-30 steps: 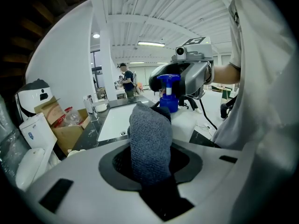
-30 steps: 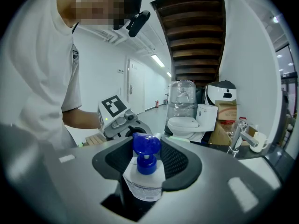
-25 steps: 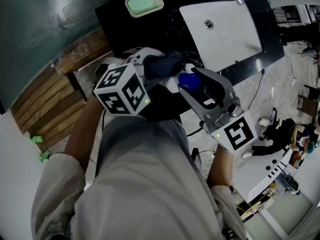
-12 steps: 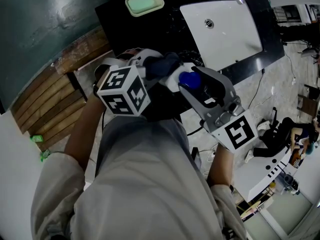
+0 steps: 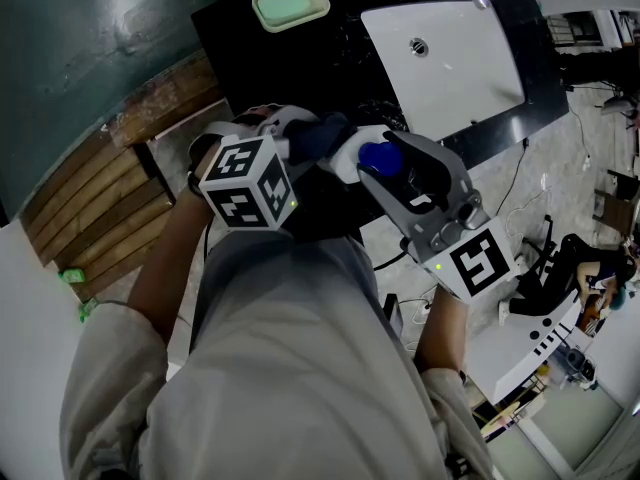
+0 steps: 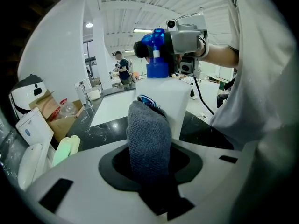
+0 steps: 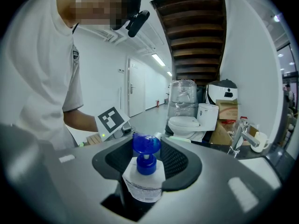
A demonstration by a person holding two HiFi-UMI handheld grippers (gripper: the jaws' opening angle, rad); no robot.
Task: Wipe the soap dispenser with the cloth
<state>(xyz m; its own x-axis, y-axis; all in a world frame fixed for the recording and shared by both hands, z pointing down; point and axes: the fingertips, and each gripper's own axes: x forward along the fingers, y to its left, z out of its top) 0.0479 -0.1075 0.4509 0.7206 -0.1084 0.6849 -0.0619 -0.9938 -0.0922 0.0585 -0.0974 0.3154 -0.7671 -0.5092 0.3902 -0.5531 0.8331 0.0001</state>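
A black tabletop (image 5: 250,58) carrying a white sink (image 5: 450,68) and a pale green soap dish (image 5: 289,6) lies below the person's two hands, which meet in the air near its front edge. The right tool (image 7: 142,164) is clenched on the soap dispenser (image 7: 141,178), a white bottle with a blue pump head. Its jaws grip the bottle's body from both sides, and the pump stands up between them. The left tool (image 6: 149,160) is clamped on a grey cloth (image 6: 148,134), which rises out of its jaws as a folded wad. The cloth's upper end rests against the white side of the bottle, below the blue pump. The two tools point at each other, close together. In the left gripper view, a second person (image 6: 123,69) stands far back in the bright white room.
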